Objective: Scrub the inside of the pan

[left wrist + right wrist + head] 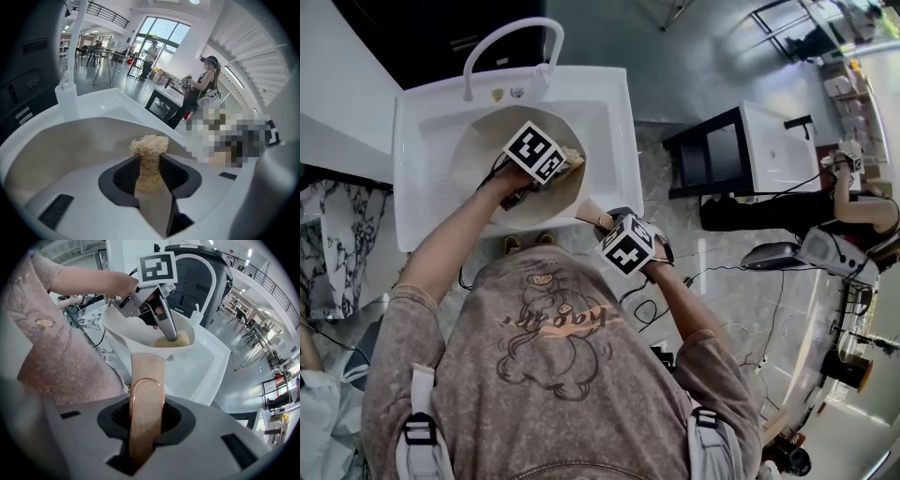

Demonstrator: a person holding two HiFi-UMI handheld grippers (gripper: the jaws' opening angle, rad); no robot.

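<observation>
A cream-white pan (492, 155) sits tilted in the white sink (609, 122). Its wooden handle (146, 394) with a copper loop runs back between the jaws of my right gripper (146, 420), which is shut on it; in the head view that gripper (623, 242) is at the sink's front edge. My left gripper (150, 164) is shut on a tan fibrous scrubber (149, 152). The scrubber (172, 340) presses on the pan's inside wall (140, 333), under the left gripper (558, 169).
A white arched faucet (511, 47) rises at the sink's back. A black-and-white table (741, 155) stands to the right. Another person (853, 192) with equipment is at far right. Cables (741, 281) lie on the grey floor.
</observation>
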